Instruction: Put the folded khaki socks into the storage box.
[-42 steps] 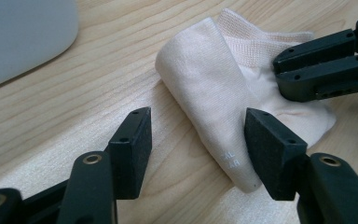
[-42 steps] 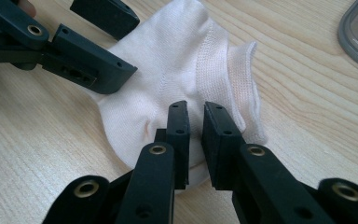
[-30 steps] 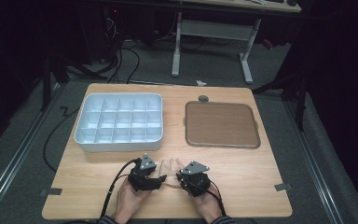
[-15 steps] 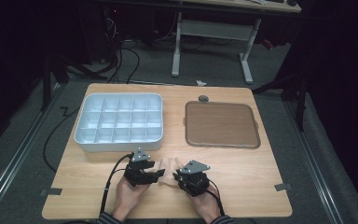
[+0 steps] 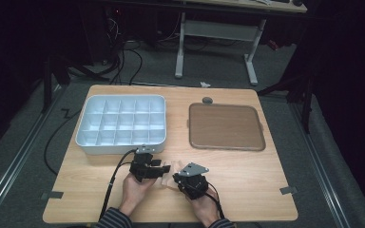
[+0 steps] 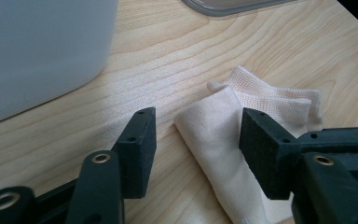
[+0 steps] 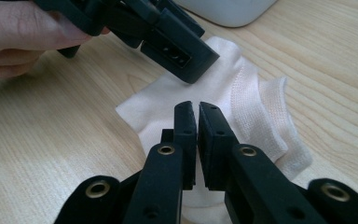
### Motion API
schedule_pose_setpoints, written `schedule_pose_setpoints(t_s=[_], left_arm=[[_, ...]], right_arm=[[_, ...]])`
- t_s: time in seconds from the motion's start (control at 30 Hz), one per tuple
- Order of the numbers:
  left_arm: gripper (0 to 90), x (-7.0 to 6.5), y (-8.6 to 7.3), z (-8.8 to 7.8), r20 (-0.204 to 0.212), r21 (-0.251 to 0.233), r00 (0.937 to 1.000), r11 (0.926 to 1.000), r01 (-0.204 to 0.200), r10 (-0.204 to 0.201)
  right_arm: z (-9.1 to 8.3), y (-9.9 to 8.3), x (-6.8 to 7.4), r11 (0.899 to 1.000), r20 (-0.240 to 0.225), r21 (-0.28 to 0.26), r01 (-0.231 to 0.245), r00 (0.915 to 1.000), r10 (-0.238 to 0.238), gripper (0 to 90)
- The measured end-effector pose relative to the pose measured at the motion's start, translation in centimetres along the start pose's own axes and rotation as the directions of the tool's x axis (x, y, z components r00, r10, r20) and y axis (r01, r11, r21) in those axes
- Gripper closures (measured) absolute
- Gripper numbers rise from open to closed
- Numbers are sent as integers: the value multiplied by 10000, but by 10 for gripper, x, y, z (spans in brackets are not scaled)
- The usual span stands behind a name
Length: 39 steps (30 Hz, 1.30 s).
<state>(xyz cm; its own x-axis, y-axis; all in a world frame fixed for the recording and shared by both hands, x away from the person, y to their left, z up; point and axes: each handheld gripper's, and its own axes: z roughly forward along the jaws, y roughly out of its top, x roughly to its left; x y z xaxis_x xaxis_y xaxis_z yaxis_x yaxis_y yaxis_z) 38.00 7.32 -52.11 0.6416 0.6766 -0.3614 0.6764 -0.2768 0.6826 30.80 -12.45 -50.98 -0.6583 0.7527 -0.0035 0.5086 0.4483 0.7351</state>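
sock [image 7: 242, 98]: lies on the table [image 5: 247, 190] between your two hands, at 6 o'clock from the compartment tray [image 5: 121, 124]. Pale, ribbed cuff toward the tray, folded over itself in a soft roll.

right gripper [image 7: 197, 114]: jaws nearly together, a thin slit between them. They have just been closing. They stand on the near part of the sock; whether cloth is pinched in them you can't tell from the right gripper view. My read: you pin that end so the fold can't slide.

left gripper [image 6: 196, 133]: jaws about half open and just been closing, straddling the rolled edge of the sock. The right pad sits at the cloth, the left pad stands off on bare wood. Nothing gripped yet. Likely you mean to take the roll and fold or lift it.

tray: empty cells, just past the sock at 12 o'clock. Close enough to be a drop spot, I judge.

brown mat [image 5: 225, 126]: at 2 o'clock from your hands, bare, well apart from the sock.
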Motion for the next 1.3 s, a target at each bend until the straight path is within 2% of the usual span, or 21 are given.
schedule_pose_setpoints(t_s=[0.23,0.63,0.73,1.0,1.3], left_arm=[[545,3,-1,6,-126,265,9999,9996,-80,83],[636,-2,-1,7,-395,405,9983,9983,-424,440],[693,-3,-2,8,-348,411,9973,9972,-629,643],[816,-3,-2,8,-190,343,9976,9973,-656,663],[846,-3,-2,4,-30,325,9976,9971,-688,690]], right_arm=[[6,-4,3,9992,21,401,-8,10000,7,859],[9,-7,4,9988,32,469,159,9999,-161,858],[10,-7,5,9989,75,455,144,9999,-148,858],[10,-8,5,9993,62,379,73,10000,-75,858],[9,-9,6,9994,15,351,17,10000,-18,858]])
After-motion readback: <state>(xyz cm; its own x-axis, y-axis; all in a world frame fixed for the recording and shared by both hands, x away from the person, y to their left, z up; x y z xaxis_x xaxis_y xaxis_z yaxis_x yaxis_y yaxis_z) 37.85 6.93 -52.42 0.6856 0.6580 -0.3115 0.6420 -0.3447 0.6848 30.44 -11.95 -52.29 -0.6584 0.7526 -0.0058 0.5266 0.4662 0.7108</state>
